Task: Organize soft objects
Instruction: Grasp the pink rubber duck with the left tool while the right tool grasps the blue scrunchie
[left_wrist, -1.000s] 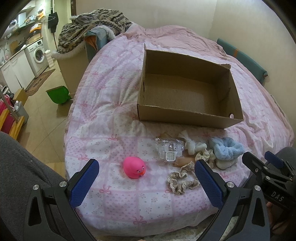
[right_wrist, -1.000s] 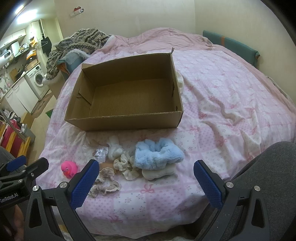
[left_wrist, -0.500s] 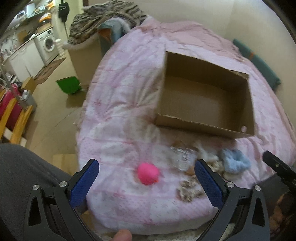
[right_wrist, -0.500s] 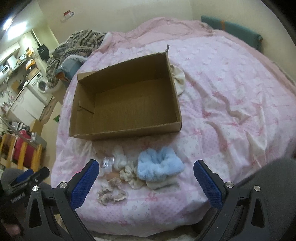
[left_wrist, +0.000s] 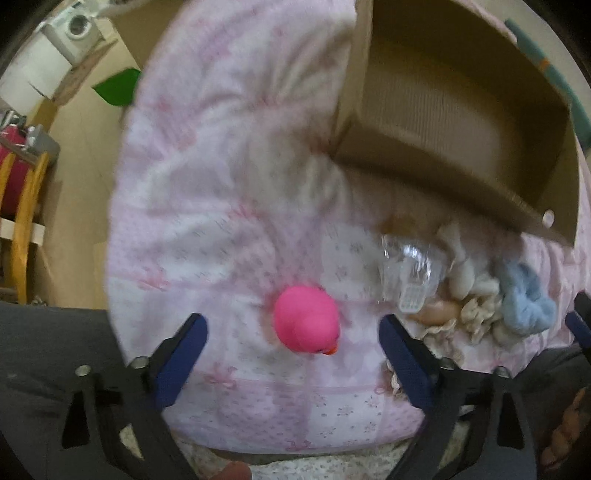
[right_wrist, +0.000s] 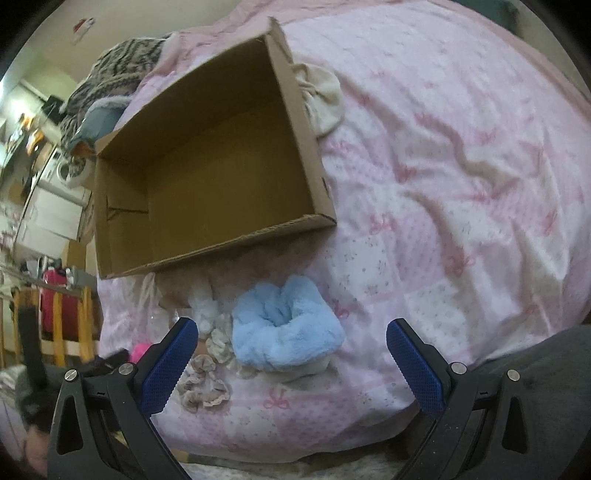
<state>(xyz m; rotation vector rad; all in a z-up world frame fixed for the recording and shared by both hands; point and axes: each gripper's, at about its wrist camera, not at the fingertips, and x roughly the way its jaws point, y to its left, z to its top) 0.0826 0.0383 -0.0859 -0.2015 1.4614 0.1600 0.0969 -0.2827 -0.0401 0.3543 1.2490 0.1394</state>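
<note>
A pink patchwork quilt (right_wrist: 461, 192) printed with bows covers the bed, rumpled into folds beyond the right fingers. On the floor far to the left of the left fingers stand a washing machine (left_wrist: 75, 31), a green bin (left_wrist: 118, 88) and a yellow wooden frame (left_wrist: 22, 221). A striped knitted blanket (right_wrist: 122, 62) is heaped past the far end of the bed.

An open cardboard box (right_wrist: 207, 166) sits on the quilt ahead of both grippers, its inside bare brown card. A cream cloth bundle (right_wrist: 323, 99) lies against its outer wall, on the right-hand side.

The left gripper (left_wrist: 293, 356) hangs over the near edge of the bed with its blue-padded fingers (left_wrist: 181, 354) spread wide. A bright pink rubber duck (left_wrist: 306, 319) with an orange beak sits on the quilt just ahead of the gap between them, touching neither.

The right gripper (right_wrist: 291, 363) is likewise spread wide, gripping nothing. A fluffy pale-blue scrunchie (right_wrist: 286, 332) rests just ahead of the gap, nearer the left finger. Beside that finger lie beige frilled scrunchies (right_wrist: 203, 384), and a white fuzzy piece (right_wrist: 205, 306) lies between them and the box. A crinkled clear plastic packet (left_wrist: 412, 266) lies just beyond the left gripper's right finger.

The left view is blurred.
</note>
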